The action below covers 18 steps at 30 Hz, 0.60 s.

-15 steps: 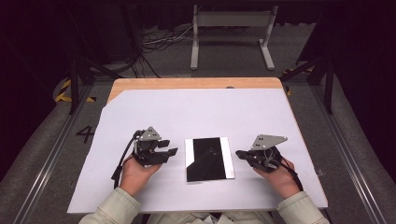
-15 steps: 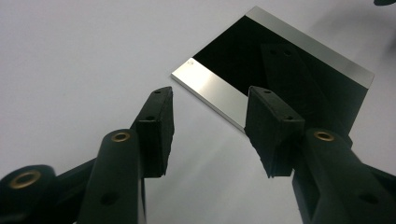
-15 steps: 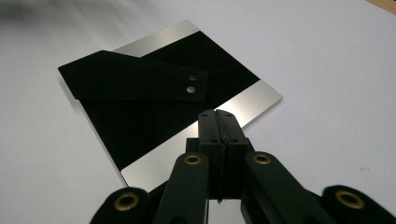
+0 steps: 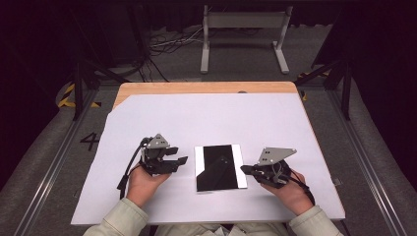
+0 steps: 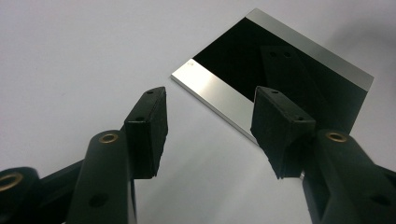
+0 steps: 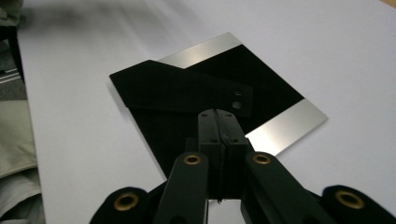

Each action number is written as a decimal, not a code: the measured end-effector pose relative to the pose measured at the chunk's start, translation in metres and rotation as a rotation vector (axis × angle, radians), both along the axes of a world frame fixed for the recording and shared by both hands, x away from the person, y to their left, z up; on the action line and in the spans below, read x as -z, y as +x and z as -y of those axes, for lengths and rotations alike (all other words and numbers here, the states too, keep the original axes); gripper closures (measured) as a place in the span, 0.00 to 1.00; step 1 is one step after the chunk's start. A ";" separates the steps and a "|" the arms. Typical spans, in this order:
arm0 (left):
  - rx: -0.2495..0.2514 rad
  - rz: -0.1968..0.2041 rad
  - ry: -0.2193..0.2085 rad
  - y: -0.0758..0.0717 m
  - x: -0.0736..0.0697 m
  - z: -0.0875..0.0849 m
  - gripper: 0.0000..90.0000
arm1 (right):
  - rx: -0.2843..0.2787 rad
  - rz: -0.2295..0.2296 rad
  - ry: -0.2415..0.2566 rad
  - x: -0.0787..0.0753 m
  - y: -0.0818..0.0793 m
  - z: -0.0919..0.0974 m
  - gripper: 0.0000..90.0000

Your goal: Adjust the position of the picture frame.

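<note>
Now my left gripper (image 4: 181, 161) stands wide open just left of the mirror plate (image 4: 219, 167), holding nothing. My right gripper (image 4: 244, 169) is pressed closed and empty, tips at the plate's right edge. It lies flat on the white sheet (image 4: 206, 118) between them.

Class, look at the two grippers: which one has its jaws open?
The left gripper: its jaws stand apart beside the mirror plate. The right gripper has jaws pressed together.

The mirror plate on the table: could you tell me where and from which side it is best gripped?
Probably by a silvery side strip. The mirror plate lies flat on the white sheet, so only its thin edges offer purchase. The open left tool already faces one strip, so come in low from that side.
</note>
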<state>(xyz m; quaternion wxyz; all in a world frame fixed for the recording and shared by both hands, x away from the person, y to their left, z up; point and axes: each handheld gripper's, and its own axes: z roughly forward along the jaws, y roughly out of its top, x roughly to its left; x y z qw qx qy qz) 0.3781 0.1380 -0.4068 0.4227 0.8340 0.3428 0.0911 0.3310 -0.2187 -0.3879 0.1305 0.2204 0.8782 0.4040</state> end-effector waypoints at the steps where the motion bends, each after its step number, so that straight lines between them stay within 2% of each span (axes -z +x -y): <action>1: -0.004 -0.003 0.003 0.000 0.001 -0.001 0.50 | -0.015 -0.004 -0.012 0.002 -0.003 -0.004 1.00; 8: -0.008 0.010 0.013 -0.001 0.002 -0.002 0.50 | -0.057 -0.026 -0.031 0.009 -0.009 -0.013 1.00; 13: -0.006 0.010 0.024 -0.001 0.004 -0.001 0.49 | -0.098 -0.046 -0.067 0.018 -0.013 -0.022 1.00; 18: -0.003 0.007 0.026 -0.001 0.005 0.000 0.49 | -0.111 -0.057 -0.095 0.024 -0.015 -0.026 1.00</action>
